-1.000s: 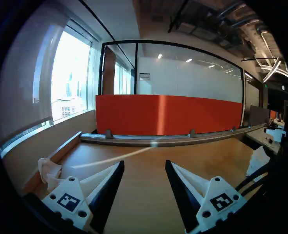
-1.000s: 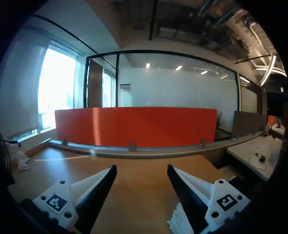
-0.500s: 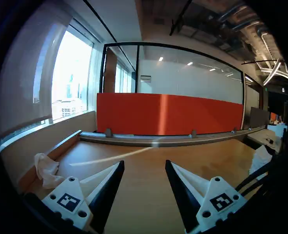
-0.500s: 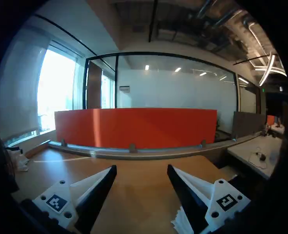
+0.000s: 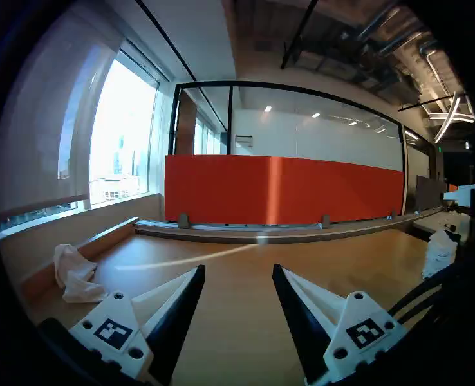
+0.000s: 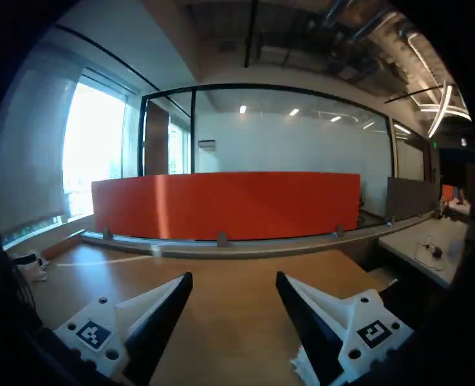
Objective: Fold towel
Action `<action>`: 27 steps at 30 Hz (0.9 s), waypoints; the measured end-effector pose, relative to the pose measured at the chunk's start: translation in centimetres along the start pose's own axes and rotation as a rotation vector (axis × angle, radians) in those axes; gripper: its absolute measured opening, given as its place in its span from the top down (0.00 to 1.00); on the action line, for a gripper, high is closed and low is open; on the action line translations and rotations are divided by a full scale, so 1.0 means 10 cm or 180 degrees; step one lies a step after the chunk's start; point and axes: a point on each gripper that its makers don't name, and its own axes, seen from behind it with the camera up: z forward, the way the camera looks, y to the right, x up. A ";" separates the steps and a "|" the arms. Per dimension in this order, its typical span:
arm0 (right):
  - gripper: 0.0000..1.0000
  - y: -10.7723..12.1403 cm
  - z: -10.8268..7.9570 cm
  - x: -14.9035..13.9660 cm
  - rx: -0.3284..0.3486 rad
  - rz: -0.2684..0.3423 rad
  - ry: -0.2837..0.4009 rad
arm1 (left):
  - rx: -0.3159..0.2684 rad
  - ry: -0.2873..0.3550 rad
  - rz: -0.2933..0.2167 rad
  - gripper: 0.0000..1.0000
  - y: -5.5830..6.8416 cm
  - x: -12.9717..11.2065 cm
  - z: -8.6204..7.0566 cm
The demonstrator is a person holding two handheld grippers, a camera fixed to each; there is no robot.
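A crumpled white towel [image 5: 73, 275] lies on the wooden table [image 5: 250, 257] at its left edge, left of and beyond my left gripper [image 5: 237, 278]. That gripper is open, with nothing between its fingers. A stack of folded white towels [image 5: 441, 252] sits at the far right of the left gripper view. In the right gripper view, my right gripper [image 6: 233, 284] is open and holds nothing. A corner of the folded white stack [image 6: 302, 368] peeks out below its right finger. The crumpled towel [image 6: 38, 266] appears small at the far left.
An orange partition [image 5: 282, 190] on a metal rail closes the table's far side. A raised wooden ledge [image 5: 102, 239] and windows run along the left. Another desk [image 6: 424, 248] with cables stands to the right. Bare tabletop lies ahead of both grippers.
Both views have shifted slightly. In the left gripper view the crumpled towel and the folded stack sit higher. In the right gripper view the folded stack has slid lower under the right finger.
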 end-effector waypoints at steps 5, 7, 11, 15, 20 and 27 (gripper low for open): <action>0.00 -0.04 0.04 -0.10 -0.0012 -0.0135 -0.0016 | 0.0031 0.0063 0.0030 0.23 -0.06 -0.16 0.00; 0.00 -0.06 0.05 -0.12 -0.0009 -0.0173 -0.0005 | 0.0039 0.0081 0.0024 0.23 -0.08 -0.23 0.00; 0.00 -0.13 0.05 -0.17 0.0019 -0.0205 0.0018 | 0.0050 0.0121 -0.0026 0.23 -0.10 -0.35 0.02; 0.00 -0.18 0.05 -0.24 0.0048 -0.0236 0.0030 | 0.0058 0.0151 -0.0055 0.23 -0.12 -0.45 0.04; 0.00 -0.20 0.10 -0.30 0.0060 -0.0280 0.0072 | 0.0078 0.0194 -0.0029 0.23 -0.13 -0.54 0.05; 0.00 -0.25 0.15 -0.40 0.0113 -0.0280 0.0069 | 0.0103 0.0194 -0.0024 0.23 -0.13 -0.67 0.04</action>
